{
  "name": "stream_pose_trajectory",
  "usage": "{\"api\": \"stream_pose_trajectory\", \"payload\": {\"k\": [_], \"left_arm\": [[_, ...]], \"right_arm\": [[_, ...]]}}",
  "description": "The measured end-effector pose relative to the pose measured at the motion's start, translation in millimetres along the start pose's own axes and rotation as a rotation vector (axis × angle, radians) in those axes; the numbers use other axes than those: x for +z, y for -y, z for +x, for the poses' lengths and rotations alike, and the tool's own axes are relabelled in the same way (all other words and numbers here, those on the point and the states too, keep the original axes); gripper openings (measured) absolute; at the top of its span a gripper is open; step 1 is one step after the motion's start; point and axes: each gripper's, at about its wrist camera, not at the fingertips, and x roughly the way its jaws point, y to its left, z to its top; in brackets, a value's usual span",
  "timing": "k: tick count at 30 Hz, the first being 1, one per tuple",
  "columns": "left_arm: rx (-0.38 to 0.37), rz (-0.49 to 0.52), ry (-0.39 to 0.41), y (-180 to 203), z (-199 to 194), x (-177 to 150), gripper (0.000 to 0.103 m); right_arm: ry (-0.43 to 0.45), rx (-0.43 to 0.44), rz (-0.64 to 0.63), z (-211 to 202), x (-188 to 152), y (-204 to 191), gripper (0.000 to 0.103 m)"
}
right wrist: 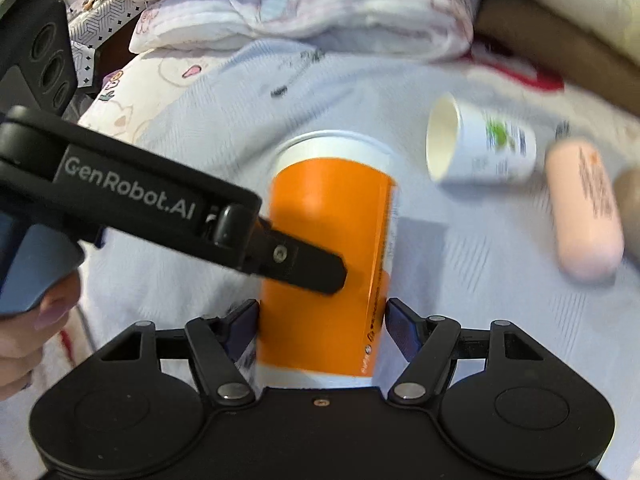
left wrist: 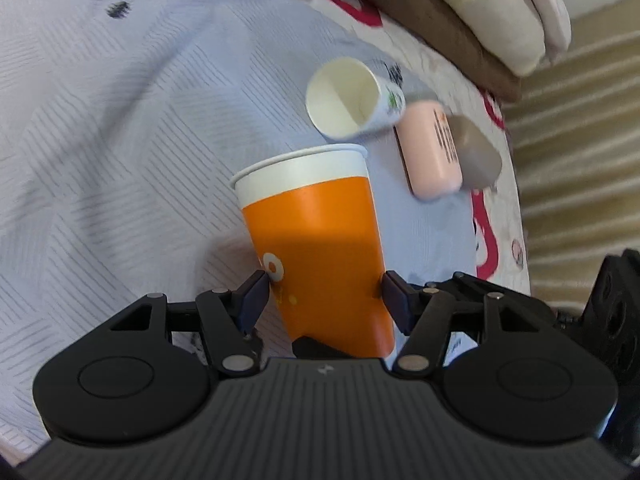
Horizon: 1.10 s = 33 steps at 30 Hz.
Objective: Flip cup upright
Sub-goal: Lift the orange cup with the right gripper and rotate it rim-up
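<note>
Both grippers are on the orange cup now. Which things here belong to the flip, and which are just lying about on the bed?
In the job:
- orange cup
- left gripper
- right gripper

Lying about:
- small white cup, on its side
- pink bottle, lying down beside it
- folded blankets at the back
- bedspread underneath

Both grippers crowd the orange cup (right wrist: 332, 248): left gripper (right wrist: 320, 272) crosses its side, right gripper (right wrist: 322, 320) flanks its base. A toppled white cup (right wrist: 480, 152) and pink bottle (right wrist: 584, 212) obstruct the bed's (left wrist: 120, 120) right edge; folded bedding (right wrist: 304, 4) blocks the far edge. Bare sheet lies open leftward.
</note>
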Motion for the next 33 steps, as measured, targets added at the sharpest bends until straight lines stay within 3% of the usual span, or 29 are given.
{"api": "stream_pose_trajectory", "payload": {"k": [10,15,18,24,29,33], "left_arm": [[0.031,0.050,-0.025,11.9,12.4,-5.8,0.061],[0.029,0.018,-0.024,7.3,12.5,-0.6,0.067],[0.036,-0.012,-0.017,1.9,16.1,1.9,0.076],[0.000,-0.048,0.010,-4.9,26.8,4.4,0.077],[0.026,0.047,0.054,11.1,22.9,1.0,0.071],[0.044,0.173,0.138,31.7,10.3,-3.4,0.071]], "right_arm": [[-0.046,0.055,0.082,2.6,-12.3,21.1,0.074],[-0.051,0.074,0.085,3.5,-9.8,21.7,0.074],[-0.070,0.073,0.070,4.6,-8.9,23.1,0.074],[-0.098,0.116,0.119,7.8,-5.4,32.1,0.074],[-0.090,0.112,0.107,7.5,-7.3,28.9,0.074],[-0.024,0.087,0.063,-2.8,-9.8,23.5,0.073]]}}
